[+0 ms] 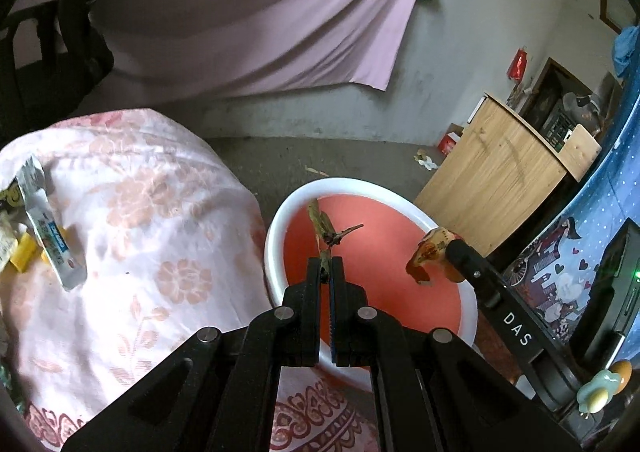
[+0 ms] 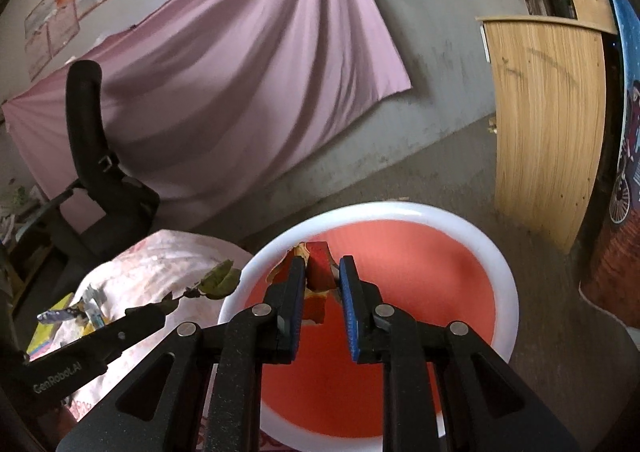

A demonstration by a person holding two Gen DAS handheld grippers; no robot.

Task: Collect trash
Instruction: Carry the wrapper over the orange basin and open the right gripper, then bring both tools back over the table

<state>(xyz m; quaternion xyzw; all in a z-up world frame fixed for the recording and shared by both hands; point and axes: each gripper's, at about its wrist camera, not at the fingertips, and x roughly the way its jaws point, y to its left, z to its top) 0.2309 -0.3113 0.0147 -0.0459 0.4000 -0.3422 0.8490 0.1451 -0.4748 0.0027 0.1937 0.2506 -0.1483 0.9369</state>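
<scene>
Pink floral cloth covers the table [image 1: 132, 219], and beside its right edge on the floor stands a bin [image 2: 472, 228] with a white rim and a red inside, seemingly with nothing in it yet. Near the table's left edge lie more scraps, among them a silvery wrapper [image 1: 48, 228] and small yellow pieces [image 1: 22, 258], not yet collected. Over the bin's right side the right gripper [image 2: 320, 272] has its jaws partly apart, with a torn red and yellow packet [image 2: 316, 262] between them; it looks pressed against the left pad only, so I cannot tell whether it is truly pinched. Over the bin's near left rim the left gripper [image 1: 327, 266] is closed narrow on a dry leafy twig [image 1: 326, 230], whose tip sticks up past the fingers. My judgement: the twig hangs close to the rim, so letting go here could tip it onto the floor or back onto the cloth; the light packet may cling to the pad or flutter wide.
</scene>
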